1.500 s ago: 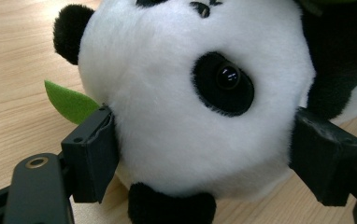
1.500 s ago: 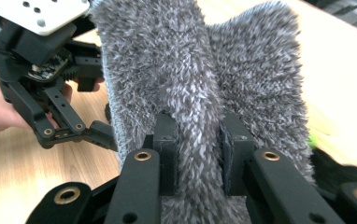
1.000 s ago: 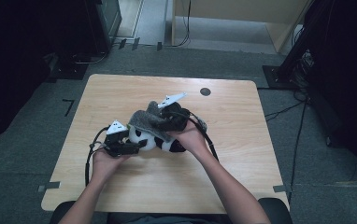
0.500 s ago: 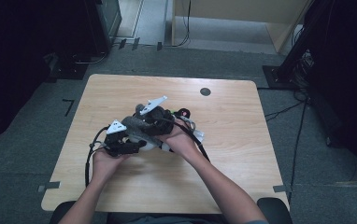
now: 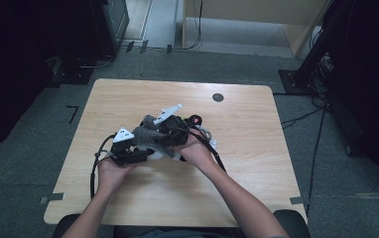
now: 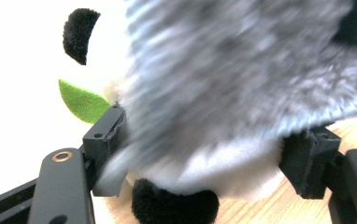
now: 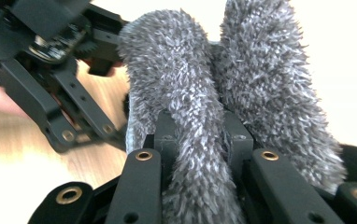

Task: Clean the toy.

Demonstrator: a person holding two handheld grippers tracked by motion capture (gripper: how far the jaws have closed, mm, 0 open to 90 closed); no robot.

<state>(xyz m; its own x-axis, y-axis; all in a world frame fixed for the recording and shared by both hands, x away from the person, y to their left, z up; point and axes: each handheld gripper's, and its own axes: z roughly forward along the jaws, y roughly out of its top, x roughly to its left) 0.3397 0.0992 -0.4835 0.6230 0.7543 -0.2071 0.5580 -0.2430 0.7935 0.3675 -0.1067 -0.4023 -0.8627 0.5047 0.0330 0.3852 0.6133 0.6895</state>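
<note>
Right gripper [image 5: 153, 130] shifted left toward left gripper [image 5: 145, 148] since earlier, clamped on grey cloth [image 7: 190, 116], left jaws just closing around panda toy [image 6: 200, 168], pads touching its sides, on table [image 5: 257, 168]

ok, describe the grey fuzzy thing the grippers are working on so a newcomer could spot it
On the wooden table, look left of centre where the person's two hands meet. The grey fuzzy cloth is draped over a plush panda, with the right gripper pinching a fold of it. Its shaggy grey pile sets it apart from the white and black panda beneath.
</note>
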